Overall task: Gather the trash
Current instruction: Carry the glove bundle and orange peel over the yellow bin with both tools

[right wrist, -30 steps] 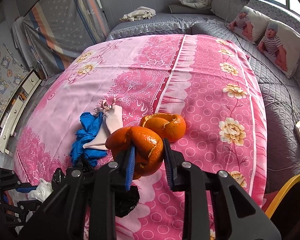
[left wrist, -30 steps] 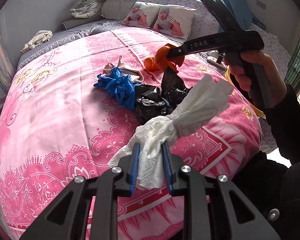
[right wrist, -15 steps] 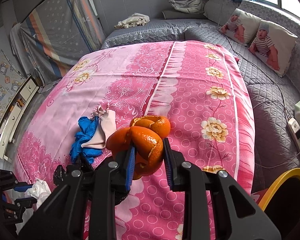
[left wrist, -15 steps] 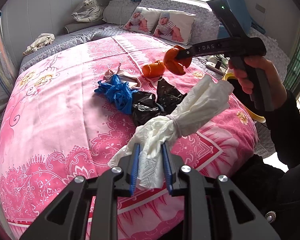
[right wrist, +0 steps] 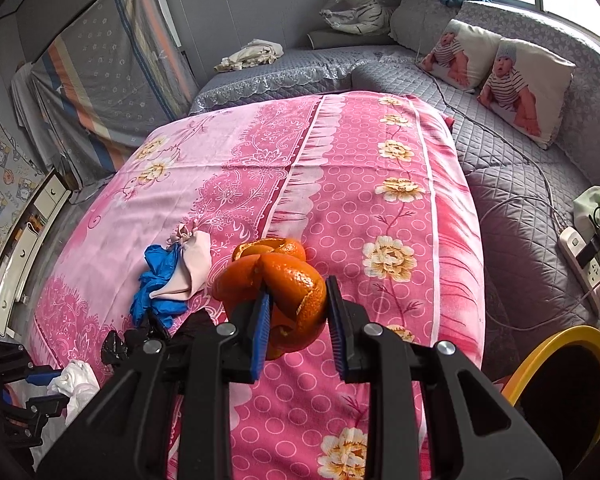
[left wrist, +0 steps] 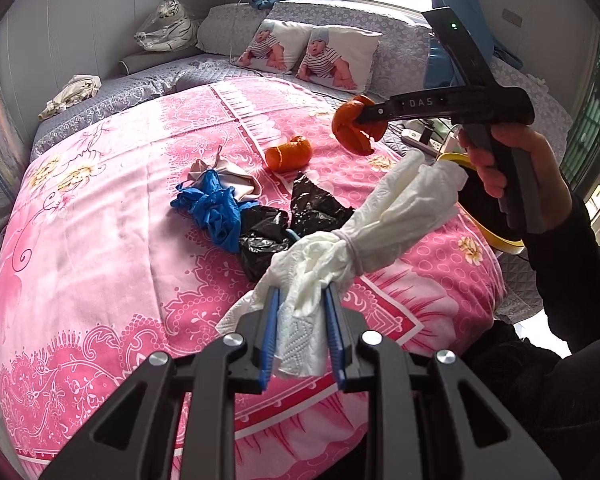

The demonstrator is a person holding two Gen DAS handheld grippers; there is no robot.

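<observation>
My left gripper (left wrist: 300, 312) is shut on a white tissue bundle (left wrist: 364, 224) tied with a band, held above the pink bedspread (left wrist: 100, 248). My right gripper (right wrist: 296, 312) is shut on an orange peel (right wrist: 288, 292), held above the bed; it also shows in the left wrist view (left wrist: 354, 124). A second orange peel (left wrist: 289, 153) lies on the bed. Blue gloves (left wrist: 214, 208), a beige cloth pouch (left wrist: 232, 178) and black plastic bags (left wrist: 288, 220) lie mid-bed. A yellow-rimmed bin (right wrist: 560, 380) stands at the bed's right side.
Two baby-print pillows (left wrist: 312, 56) and a toy tiger (left wrist: 166, 32) sit on the grey quilted bench behind. A power strip with cables (right wrist: 584, 256) lies on the bench at right. A folded mattress (right wrist: 112, 92) leans on the far wall.
My right gripper has lifted the orange peel up and to the right, away from the second peel and toward the bin. My left gripper still holds the tissue bundle and has pulled back slightly.
</observation>
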